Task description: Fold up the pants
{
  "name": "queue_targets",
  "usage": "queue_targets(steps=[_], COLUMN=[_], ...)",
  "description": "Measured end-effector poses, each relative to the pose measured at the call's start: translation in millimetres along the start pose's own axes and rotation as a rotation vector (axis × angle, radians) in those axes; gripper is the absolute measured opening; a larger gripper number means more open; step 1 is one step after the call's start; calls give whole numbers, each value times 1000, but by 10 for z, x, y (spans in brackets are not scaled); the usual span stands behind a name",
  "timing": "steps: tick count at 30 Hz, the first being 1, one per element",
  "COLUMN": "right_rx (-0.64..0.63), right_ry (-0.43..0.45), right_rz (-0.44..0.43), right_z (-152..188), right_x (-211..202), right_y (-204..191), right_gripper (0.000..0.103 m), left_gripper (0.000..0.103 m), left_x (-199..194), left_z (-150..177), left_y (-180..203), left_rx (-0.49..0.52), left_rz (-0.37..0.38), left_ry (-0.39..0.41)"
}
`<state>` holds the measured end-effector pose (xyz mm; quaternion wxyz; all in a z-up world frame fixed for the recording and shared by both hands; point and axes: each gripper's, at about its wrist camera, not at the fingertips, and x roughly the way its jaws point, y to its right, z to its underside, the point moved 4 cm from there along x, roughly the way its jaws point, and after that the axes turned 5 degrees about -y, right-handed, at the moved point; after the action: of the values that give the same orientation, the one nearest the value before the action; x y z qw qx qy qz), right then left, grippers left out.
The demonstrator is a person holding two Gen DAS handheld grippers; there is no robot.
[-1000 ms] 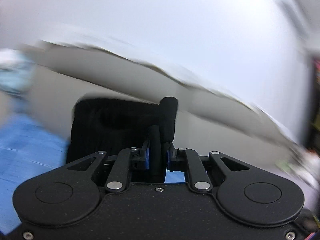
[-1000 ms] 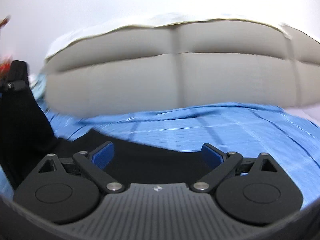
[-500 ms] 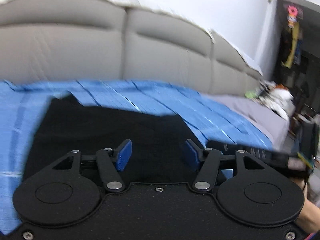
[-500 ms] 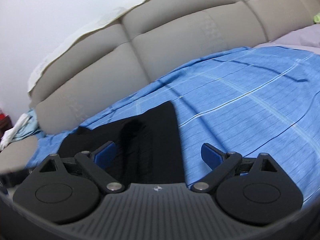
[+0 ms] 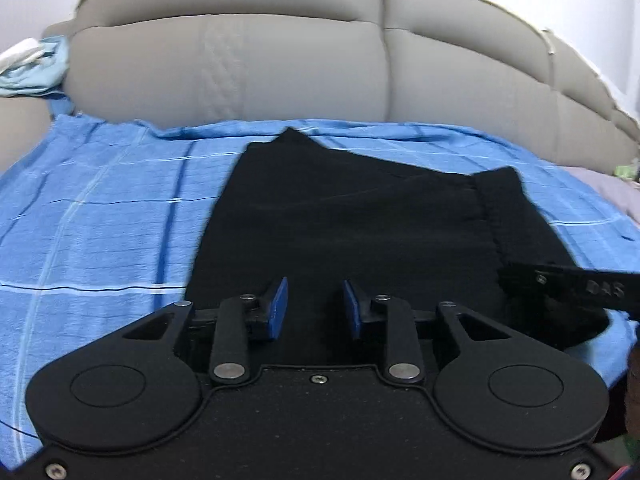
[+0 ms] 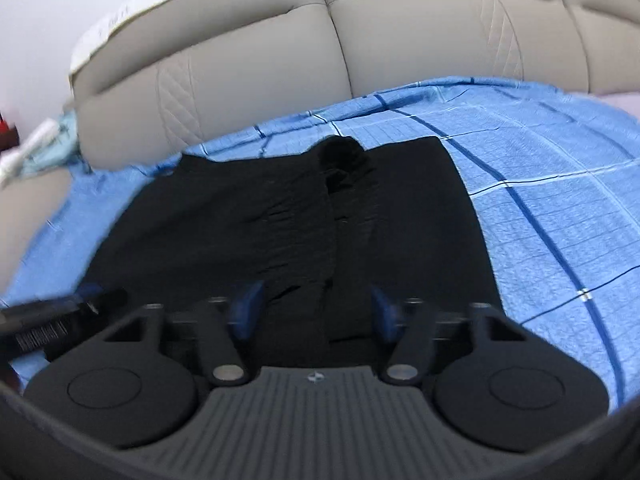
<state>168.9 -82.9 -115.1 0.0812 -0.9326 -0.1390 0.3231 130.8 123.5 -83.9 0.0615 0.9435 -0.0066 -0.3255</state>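
Black pants [image 5: 360, 216] lie folded on a blue checked bedsheet [image 5: 100, 220]. In the right wrist view the pants [image 6: 280, 220] show a wrinkled fold edge down the middle. My left gripper [image 5: 314, 308] is open and empty, just above the near edge of the pants. My right gripper [image 6: 316, 314] is open and empty over the near edge of the pants. Part of the right gripper [image 5: 572, 286] shows at the right of the left wrist view, and part of the left gripper [image 6: 48, 320] at the left of the right wrist view.
A beige padded headboard [image 5: 300, 60] stands behind the bed [image 6: 560, 184]. A light blue cloth [image 5: 36, 68] lies at the far left by the headboard. A grey sheet [image 5: 612, 188] shows at the far right.
My left gripper let go of the black fabric it held up a second ago and opened. Both grippers swung down to face the pants lying on the bed.
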Motion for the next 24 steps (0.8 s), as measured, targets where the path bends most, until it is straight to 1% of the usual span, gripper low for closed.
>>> queue_targets(steps=[2,3,4,6,8,11,12,13,14,15,16,17,18,20,22,24], right_rx=[-3,-16,-36,-40,-44,-58,-76,-91,-102,-98,-83,-78,-82,-115,-142,-163], right_ry=[18,39,64,89,81,70,72,76,79,94,119,135,146,120,93,61], right_rz=[13,39,75,129,177,218,222,224,208,180,171,167,157,128,109,69], right_z=[-21,-29,-34,-27,2,38,32,7,-8,-57,-129,-203,-306,-486,-634,-745], right_x=[-76,-144,-219,-291,-280,-277,-288,-300,-319,-345,-365,-365,-337,-185,30,250], right_y=[37,48,60,108,181,232,222,231,244,273,321,367,416,468,518,547], right_gripper=[33,29,20,18,19,20,22,41,52,59,70,77,78,87,87,87], left_gripper=[28,28,28,28,28,28,30,30,31,31,31,31,31,31,31,31], left_x=[26,18,35,27,-10,-64,-81,-82,-78,-44,4,57,137,337,509,719], left_z=[-48,-46,-43,-6,11,-101,-178,-265,-346,-452,-548,-630,-718,-862,-929,-946], left_y=[109,143,163,242,290,301,264,222,199,159,126,99,69,12,-23,-36], left_rx=[12,16,20,22,29,40,39,39,41,47,54,55,51,24,-1,-8], left_rz=[43,59,72,99,128,128,127,124,118,104,93,83,77,89,104,94], left_ry=[1,-4,-14,-36,-48,-10,10,27,39,53,64,74,81,77,73,60])
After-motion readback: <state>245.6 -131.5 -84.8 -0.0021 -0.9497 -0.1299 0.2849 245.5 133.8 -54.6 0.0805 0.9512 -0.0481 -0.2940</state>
